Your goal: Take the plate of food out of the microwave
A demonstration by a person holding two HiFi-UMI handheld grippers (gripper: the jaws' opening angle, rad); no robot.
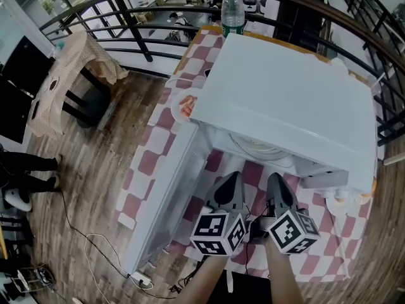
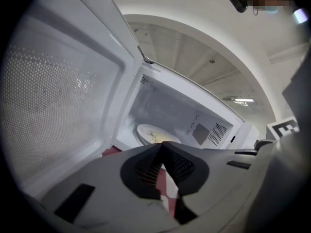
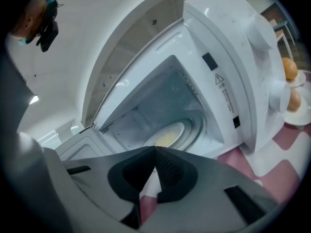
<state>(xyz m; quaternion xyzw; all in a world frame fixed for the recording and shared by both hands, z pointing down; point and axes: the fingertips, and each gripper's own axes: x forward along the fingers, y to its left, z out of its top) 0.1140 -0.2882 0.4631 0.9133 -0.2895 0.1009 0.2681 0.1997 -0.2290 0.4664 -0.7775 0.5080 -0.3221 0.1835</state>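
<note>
On my left the door [image 1: 161, 195] of the microwave [image 1: 285, 87] stands open, and beside it my left gripper [image 1: 235, 176] points into the cavity, jaws pressed together on nothing. The plate of food [image 2: 155, 136] sits inside, straight ahead of both tips, apart from them and roughly between. My right gripper [image 1: 273, 177] is likewise closed and empty, so neither hand looks clearly nearer.

Makeshift kitchen corner, indoor balcony: microwave [image 1: 285, 100], checkered tablecloth [image 1: 149, 160], black railing [image 1: 126, 8], wood floor [image 1: 82, 182] (loose cables [image 1: 95, 235]).
</note>
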